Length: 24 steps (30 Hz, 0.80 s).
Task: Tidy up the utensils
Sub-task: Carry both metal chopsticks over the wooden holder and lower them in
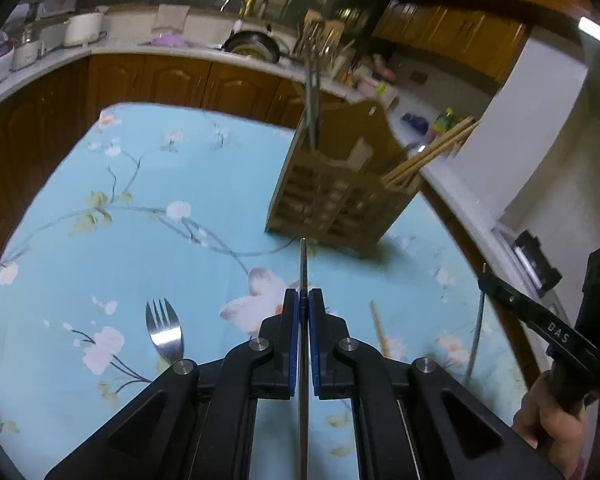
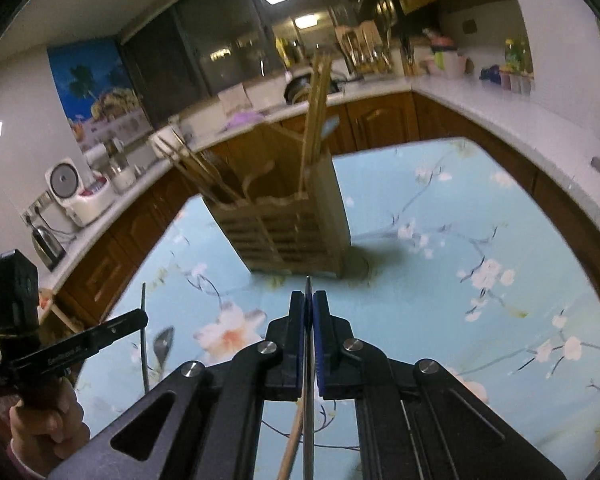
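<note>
Wooden slatted holder [image 1: 332,196] upright; left tongs [image 1: 304,300], right tongs [image 2: 310,304] each clamp thin metal utensil.

We see from two cameras, one on each gripper, both high over blue flowery table [image 1: 148,184], tipped down and forward. Left camera looks at wooden holder [image 1: 340,196] from its left side, right camera from its right. Both share holder [image 2: 288,224], table [image 2: 460,216], far kitchen counter [image 1: 160,52]. Each camera catches other tool at its edge.
</note>
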### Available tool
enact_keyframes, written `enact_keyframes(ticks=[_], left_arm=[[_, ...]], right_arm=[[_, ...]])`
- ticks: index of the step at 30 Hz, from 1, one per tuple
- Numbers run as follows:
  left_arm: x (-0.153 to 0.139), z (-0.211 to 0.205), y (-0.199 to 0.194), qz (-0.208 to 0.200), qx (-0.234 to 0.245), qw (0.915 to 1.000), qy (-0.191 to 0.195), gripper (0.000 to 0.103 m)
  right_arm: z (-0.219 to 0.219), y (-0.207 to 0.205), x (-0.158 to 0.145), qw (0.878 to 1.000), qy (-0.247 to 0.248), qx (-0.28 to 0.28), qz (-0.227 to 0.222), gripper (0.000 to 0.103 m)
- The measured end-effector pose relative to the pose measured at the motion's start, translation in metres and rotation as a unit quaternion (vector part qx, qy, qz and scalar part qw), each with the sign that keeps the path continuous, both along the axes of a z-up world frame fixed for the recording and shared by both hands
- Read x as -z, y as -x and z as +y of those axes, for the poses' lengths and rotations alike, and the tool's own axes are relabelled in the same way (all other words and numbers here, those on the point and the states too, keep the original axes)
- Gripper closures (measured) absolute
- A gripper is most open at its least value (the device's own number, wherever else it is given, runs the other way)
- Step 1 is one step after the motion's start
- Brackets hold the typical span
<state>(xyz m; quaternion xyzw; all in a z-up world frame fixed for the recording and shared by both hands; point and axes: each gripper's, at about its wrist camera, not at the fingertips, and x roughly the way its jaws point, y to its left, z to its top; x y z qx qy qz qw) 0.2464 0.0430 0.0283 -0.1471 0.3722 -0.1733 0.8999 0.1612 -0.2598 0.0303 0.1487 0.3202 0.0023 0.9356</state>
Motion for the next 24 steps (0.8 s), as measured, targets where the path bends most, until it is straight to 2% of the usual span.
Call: enact_keyframes(ticks=[5,11,24], left_arm=[[-0.024,0.01,0.026,-0.035,0.001,0.9993,0.015,0.1],[-0.041,0.014,0.043,-0.061,0.004,0.9979,0.022,0.1],[-0.055,0.014,0.04,-0.084,-0.003,0.9962,0.022,0.1]], right_arm=[[0.002,0.013,-0.029,0.999,0.001,0.002,-0.04,0.099],[0.001,0.019,-0.049,0.998,0.005,0.003,-0.068,0.099],[-0.004,0.018,-0.07,0.995,0.009,0.009,-0.101,0.099]])
